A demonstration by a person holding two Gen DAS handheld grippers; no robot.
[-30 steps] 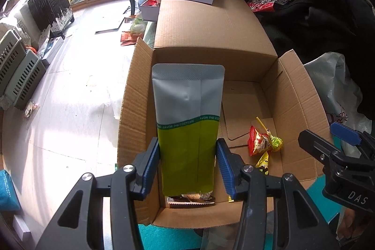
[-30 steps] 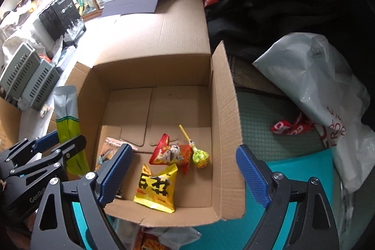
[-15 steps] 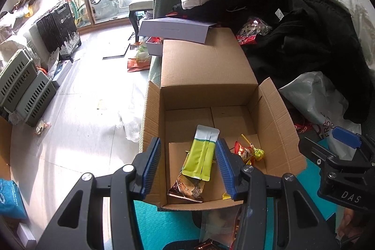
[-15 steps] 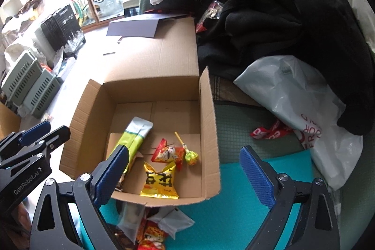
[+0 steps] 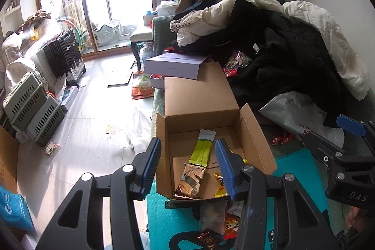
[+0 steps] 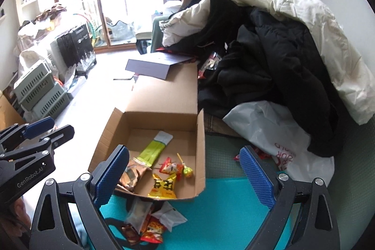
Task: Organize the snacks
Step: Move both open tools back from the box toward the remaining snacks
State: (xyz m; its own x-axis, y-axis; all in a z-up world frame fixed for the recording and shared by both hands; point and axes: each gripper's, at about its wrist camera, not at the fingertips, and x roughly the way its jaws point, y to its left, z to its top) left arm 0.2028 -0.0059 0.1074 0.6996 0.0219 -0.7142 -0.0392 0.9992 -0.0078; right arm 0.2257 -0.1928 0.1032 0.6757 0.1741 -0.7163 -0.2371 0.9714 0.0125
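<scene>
Snacks lie loose on the floor of an open cardboard box that sits on a teal mat: a green-and-white pouch flat near the middle, a brown wrapped snack touching its near end, and a yellow packet closer to the front wall. The left hand-held gripper hangs above the box's near edge with its blue pads part-way apart and nothing between them — the pouch shows through the gap but lies down in the box, clear of both pads. The right hand-held gripper is spread wide and empty, its jaws having just been opening; its left pad stands over the box's near left corner and its right pad over the mat outside the box, near a white plastic bag. Only the right wrist view shows the red packet and the lollipop lying just beside each other right of the pouch — in the left wrist view the right pad of the left hand-held gripper covers that spot. More wrappers lie heaped on the mat just in front of the box, seen in both views. A flat lavender box rests at the far end of the box's long flap, beside a pile of dark and white clothes.
</scene>
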